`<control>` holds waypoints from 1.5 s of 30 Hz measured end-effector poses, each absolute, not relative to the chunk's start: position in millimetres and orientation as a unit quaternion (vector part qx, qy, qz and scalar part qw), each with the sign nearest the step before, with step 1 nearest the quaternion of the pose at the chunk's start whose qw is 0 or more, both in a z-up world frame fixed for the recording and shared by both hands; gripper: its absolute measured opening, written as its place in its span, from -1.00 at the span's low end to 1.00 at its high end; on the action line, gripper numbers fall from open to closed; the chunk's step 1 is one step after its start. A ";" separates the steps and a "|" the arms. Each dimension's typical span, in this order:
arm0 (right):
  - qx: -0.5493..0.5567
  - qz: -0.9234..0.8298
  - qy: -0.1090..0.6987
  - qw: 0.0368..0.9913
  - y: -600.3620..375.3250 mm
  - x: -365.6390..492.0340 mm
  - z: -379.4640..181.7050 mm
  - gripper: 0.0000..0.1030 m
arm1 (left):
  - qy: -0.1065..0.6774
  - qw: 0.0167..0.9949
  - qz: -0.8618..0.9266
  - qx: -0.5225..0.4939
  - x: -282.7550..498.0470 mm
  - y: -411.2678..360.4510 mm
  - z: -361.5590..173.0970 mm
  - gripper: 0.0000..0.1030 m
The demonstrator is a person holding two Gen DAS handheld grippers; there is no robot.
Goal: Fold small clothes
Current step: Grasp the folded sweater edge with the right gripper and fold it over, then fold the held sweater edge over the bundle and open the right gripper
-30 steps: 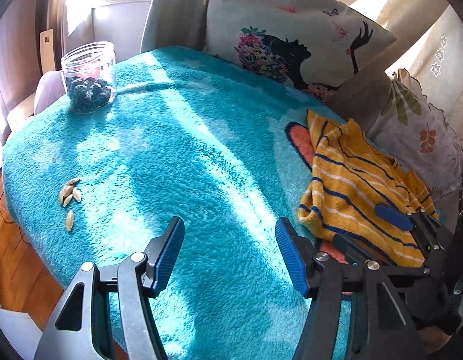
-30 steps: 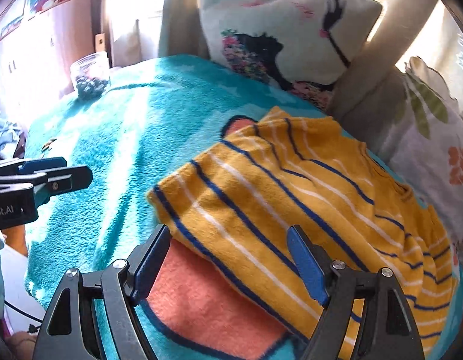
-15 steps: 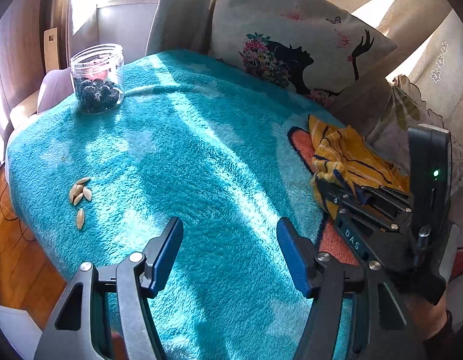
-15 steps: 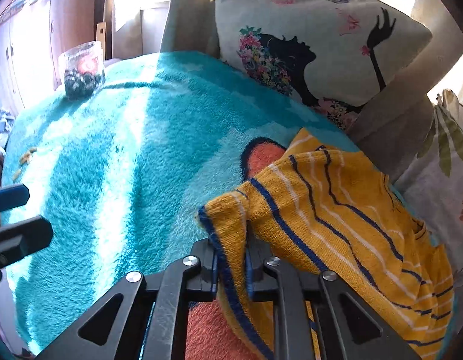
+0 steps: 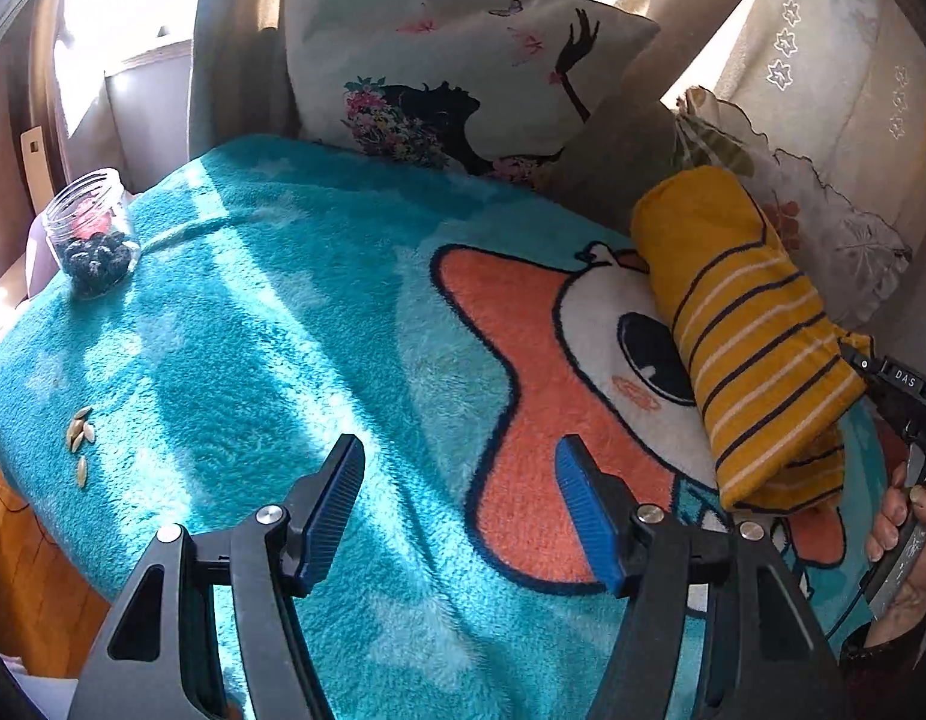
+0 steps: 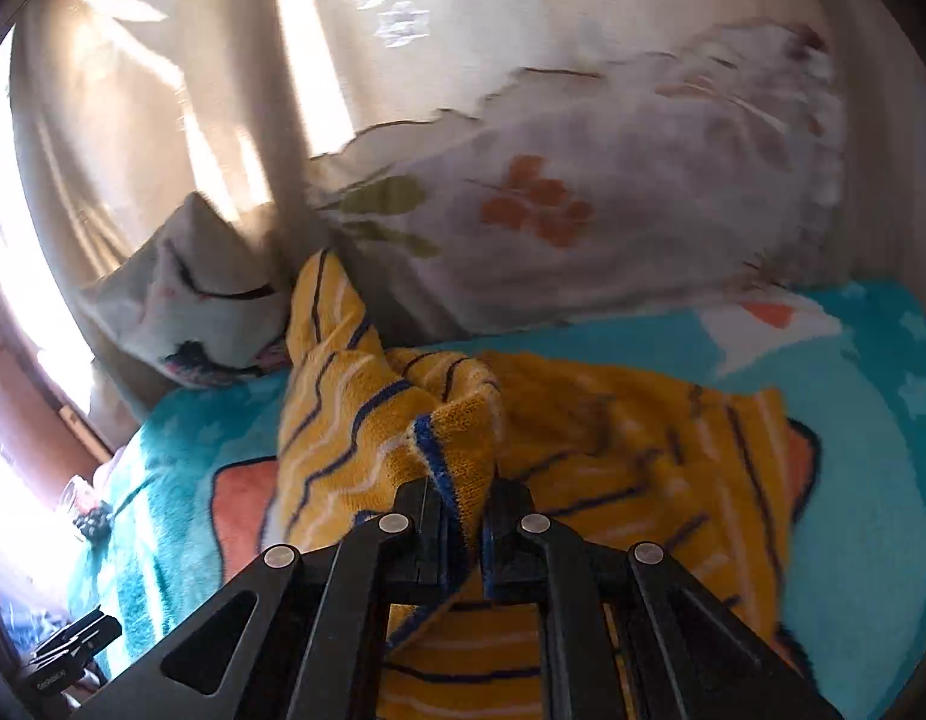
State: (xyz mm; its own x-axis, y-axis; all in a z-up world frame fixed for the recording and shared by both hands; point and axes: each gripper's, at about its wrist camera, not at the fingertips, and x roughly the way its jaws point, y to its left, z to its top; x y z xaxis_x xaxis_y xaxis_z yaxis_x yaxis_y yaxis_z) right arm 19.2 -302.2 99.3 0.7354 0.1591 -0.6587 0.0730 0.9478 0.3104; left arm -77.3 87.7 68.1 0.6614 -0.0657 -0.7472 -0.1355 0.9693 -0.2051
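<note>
A small yellow garment [image 5: 745, 330] with navy and white stripes lies folded over itself at the right side of the teal blanket [image 5: 270, 324]. My right gripper [image 6: 459, 501] is shut on the garment's navy-trimmed edge [image 6: 444, 450] and holds it lifted over the rest of the cloth [image 6: 643, 450]. In the left wrist view the right gripper [image 5: 877, 378] shows at the garment's near right end. My left gripper [image 5: 459, 510] is open and empty, low over the blanket's front, well left of the garment.
A glass jar [image 5: 90, 234] of dark berries stands at the blanket's far left. Several seeds [image 5: 80, 432] lie near the left edge. A printed pillow [image 5: 463, 72] and a floral cushion [image 6: 583, 210] lean at the back and right. Wooden floor [image 5: 24, 576] lies below left.
My right gripper has pulled the gripped edge up and over to the right, folding the garment onto itself and uncovering the orange print. The left gripper stays open.
</note>
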 end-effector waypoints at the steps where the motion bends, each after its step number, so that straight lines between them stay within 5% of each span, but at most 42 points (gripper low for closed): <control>1: 0.175 0.008 0.371 0.912 -320.8 13.2 89.3 -0.85 | 0.416 0.902 0.012 -0.117 -73.7 78.6 65.4 0.26; 7: 0.234 0.012 0.403 0.885 -370.3 -26.1 49.4 -0.85 | 0.445 0.891 -0.036 -0.080 -54.8 17.0 55.9 0.26; 26: 0.231 0.080 0.411 0.878 -385.6 -83.1 57.7 -0.76 | 0.481 0.858 -0.166 -0.070 10.2 -76.6 43.8 0.26; 27: 0.234 0.084 0.398 0.883 -389.8 -84.5 67.3 -0.67 | 0.480 0.857 -0.172 -0.072 15.4 -77.1 44.2 0.26; 29: 0.219 0.076 0.381 0.895 -395.4 -81.5 84.5 -0.16 | 0.471 0.859 -0.186 -0.076 27.5 -77.2 44.0 0.28; 31: 0.195 0.067 0.371 0.906 -398.1 -69.4 94.4 0.66 | 0.464 0.858 -0.201 -0.088 42.7 -75.8 41.6 0.42; 32: 0.182 0.065 0.369 0.909 -399.6 -58.4 95.6 0.68 | 0.467 0.854 -0.205 -0.099 51.5 -75.5 38.4 0.47; 41: 0.243 0.106 0.445 0.855 -401.4 55.8 32.4 0.57 | 0.518 0.781 -0.297 -0.186 85.7 -106.9 2.4 0.57; 43: 0.251 0.121 0.459 0.843 -388.0 65.3 28.2 -0.09 | 0.519 0.786 -0.289 -0.172 81.8 -114.1 2.0 0.28; 45: 0.217 0.116 0.454 0.857 -374.8 68.5 40.5 -0.34 | 0.511 0.792 -0.290 -0.164 79.6 -112.2 16.3 -0.15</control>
